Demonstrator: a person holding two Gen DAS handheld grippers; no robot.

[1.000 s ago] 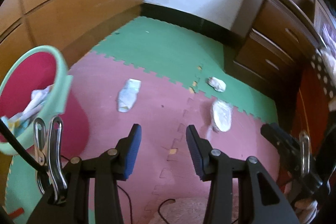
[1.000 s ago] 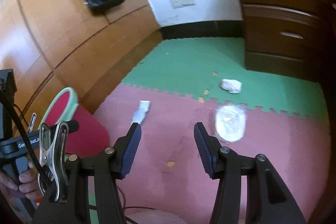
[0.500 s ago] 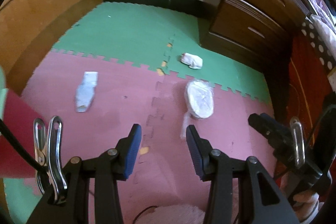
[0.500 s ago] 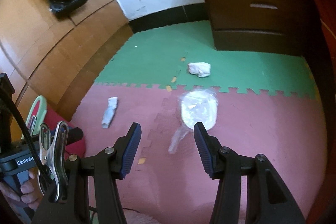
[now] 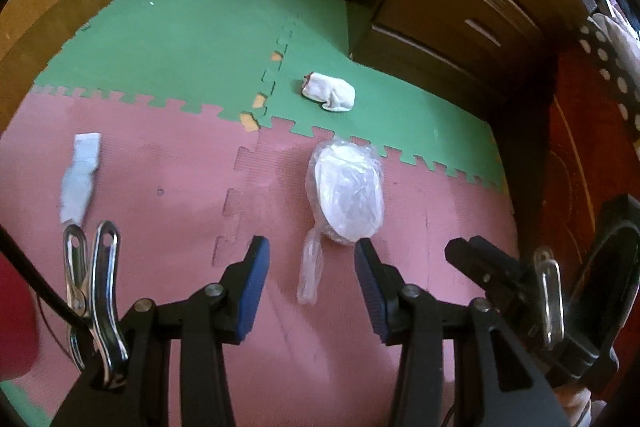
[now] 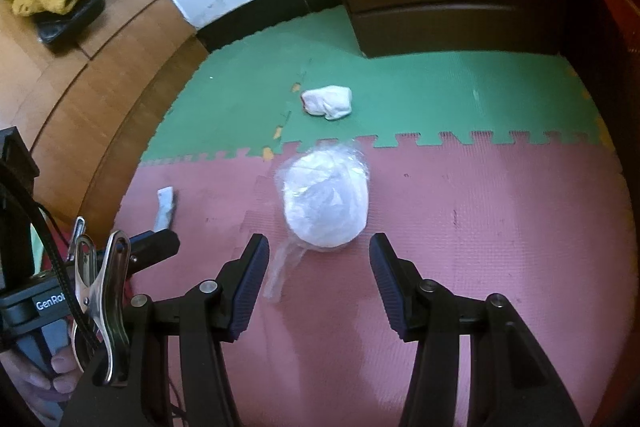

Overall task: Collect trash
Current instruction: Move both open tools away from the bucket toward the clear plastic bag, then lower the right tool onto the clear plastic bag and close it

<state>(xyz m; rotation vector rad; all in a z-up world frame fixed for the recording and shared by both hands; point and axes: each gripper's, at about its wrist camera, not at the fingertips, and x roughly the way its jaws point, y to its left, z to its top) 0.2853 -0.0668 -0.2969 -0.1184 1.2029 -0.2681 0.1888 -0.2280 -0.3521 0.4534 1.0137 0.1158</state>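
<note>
One clear plastic bag [image 5: 347, 193] with white contents lies on the pink foam mat [image 5: 168, 163], its long axis and loose tail running toward both claws. The right gripper [image 6: 316, 281] frames it squarely, jaws apart and empty; the left gripper [image 5: 310, 283], also open and empty, has the tail between its jaws.
</note>
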